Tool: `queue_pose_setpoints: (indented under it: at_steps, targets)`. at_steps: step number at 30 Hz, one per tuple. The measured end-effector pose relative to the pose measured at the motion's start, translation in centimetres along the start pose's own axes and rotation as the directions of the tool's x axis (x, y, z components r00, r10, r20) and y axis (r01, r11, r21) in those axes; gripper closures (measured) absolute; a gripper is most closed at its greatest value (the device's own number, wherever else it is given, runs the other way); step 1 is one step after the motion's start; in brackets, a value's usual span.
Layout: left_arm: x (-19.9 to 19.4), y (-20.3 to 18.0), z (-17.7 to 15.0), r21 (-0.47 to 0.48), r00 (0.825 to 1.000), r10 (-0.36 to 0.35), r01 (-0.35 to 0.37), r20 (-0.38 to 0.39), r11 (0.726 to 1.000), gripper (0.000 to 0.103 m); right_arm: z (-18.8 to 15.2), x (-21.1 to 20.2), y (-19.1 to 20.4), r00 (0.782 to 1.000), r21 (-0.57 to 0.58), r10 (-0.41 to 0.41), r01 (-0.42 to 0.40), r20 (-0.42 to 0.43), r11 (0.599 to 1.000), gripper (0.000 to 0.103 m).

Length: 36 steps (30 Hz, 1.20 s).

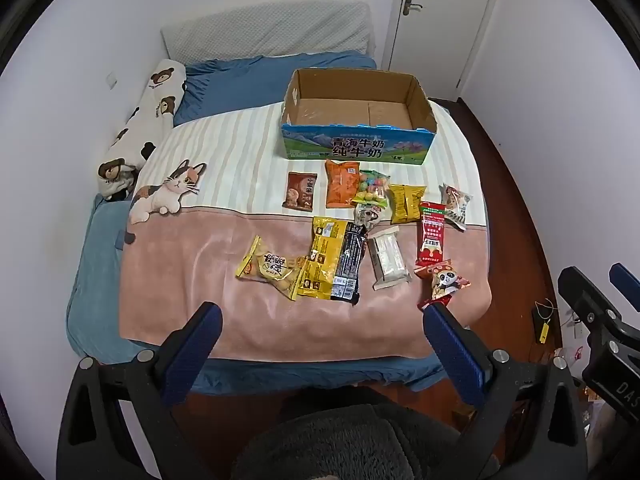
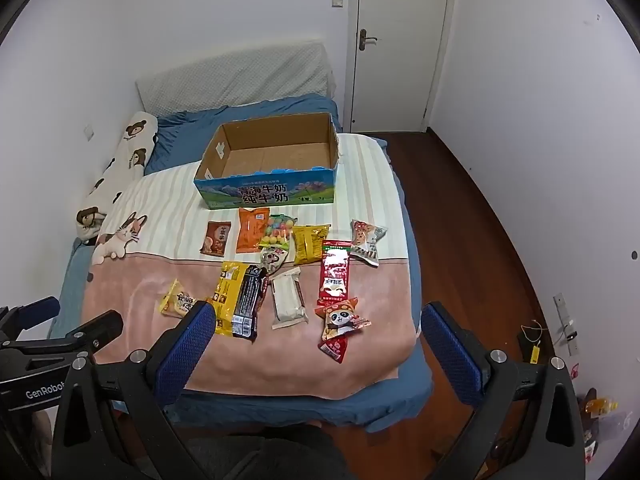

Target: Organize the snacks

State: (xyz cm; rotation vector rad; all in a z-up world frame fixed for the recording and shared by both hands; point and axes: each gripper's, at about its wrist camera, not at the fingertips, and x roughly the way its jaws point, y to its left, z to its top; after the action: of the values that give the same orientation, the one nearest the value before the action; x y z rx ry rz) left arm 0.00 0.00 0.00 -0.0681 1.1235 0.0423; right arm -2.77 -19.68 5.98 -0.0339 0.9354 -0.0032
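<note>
Bed [image 1: 168,312] covered by a pink and striped blanket [image 1: 224,184] with a cat print. An open cardboard milk box [image 1: 356,146], nothing inside it, is set on the striped part toward the pillow end.

Snack packets are scattered on the blanket just in front of the box: a brown packet [image 1: 300,191], an orange packet [image 1: 341,184], a bag of coloured candy balls [image 1: 374,192], a yellow-gold packet [image 1: 406,203], a white packet with red print [image 1: 456,204]. Nearer the foot of the bed: a yellow biscuit packet [image 1: 268,268], a yellow and black packet [image 1: 336,264], a white wrapped bar [image 1: 388,258], a red stick packet [image 1: 431,236], a panda packet [image 1: 444,280].

Left gripper [image 1: 322,320] is held above the near edge of the bed, jaws spread wide, nothing between them. Right gripper [image 2: 318,324] is likewise spread wide and grasps nothing; it is seen beside the left one, apart from every packet.
</note>
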Motion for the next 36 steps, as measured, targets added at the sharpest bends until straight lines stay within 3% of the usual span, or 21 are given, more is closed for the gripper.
queue_pose_setpoints:
  at_steps: [36]
  targets:
    - [-0.3, 1.0, 1.3, -0.005, 1.0, -0.014, 0.014, 0.01, 1.0, 0.0, 0.4, 0.2, 0.7, 1.0, 0.015, 0.016, -0.015, -0.015, 1.0, 0.0]
